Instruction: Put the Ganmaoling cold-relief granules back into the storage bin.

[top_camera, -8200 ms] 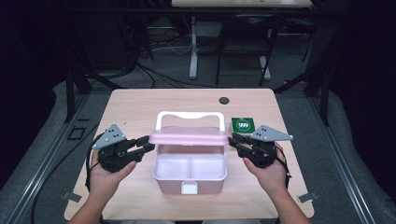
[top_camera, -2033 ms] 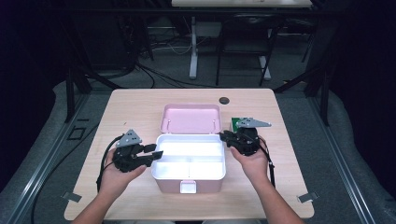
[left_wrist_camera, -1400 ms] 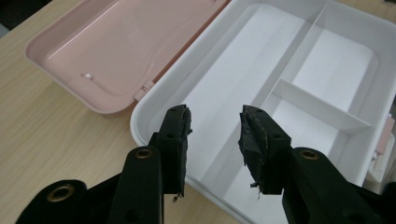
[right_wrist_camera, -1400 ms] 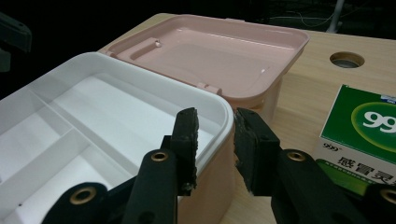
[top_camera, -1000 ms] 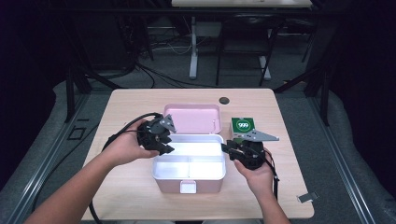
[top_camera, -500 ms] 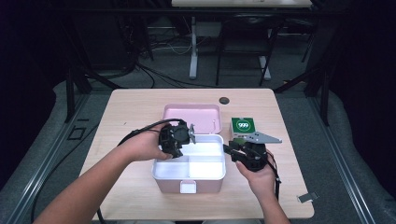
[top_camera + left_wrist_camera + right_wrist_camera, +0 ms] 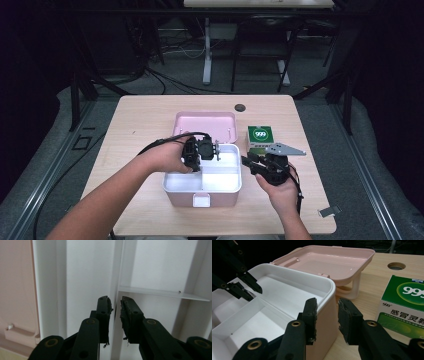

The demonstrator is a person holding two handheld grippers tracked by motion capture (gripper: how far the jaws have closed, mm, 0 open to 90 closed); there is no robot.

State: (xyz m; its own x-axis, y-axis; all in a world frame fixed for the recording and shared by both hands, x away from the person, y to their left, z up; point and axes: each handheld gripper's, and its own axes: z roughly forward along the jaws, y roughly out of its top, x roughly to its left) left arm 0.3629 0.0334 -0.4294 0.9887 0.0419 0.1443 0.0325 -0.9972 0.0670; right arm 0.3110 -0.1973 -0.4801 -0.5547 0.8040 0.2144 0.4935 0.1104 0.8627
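Pink-and-white storage box (image 7: 202, 192) near front-centre of wooden table (image 7: 135, 125), open, pink lid (image 7: 205, 125) flipped back and lying behind it, inside up. White inner tray (image 7: 220, 175) seated in box, split into compartments by thin divider wall (image 7: 115, 315). Left gripper (image 7: 216, 149) reaching in from left over tray's back half, pointing into it; jaws just been closing, now set astride divider wall with the wall's top edge in the narrow gap between pads; contact of pads with wall hard to tell in left gripper view, looks a hair apart. Same gripper seen in right gripper view (image 7: 249, 288) over far compartments. Right gripper (image 7: 249, 162) at box's right side, jaws (image 7: 327, 315) straddling right wall near its rounded back corner, one pad inside the rim, other outside against pink wall; gap narrow, appears clamped on box wall. Green medicine carton (image 7: 260, 137) marked 999 lying flat on table just right of lid, behind right gripper, apart from box. Round dark grommet hole (image 7: 240, 107) in tabletop behind lid.
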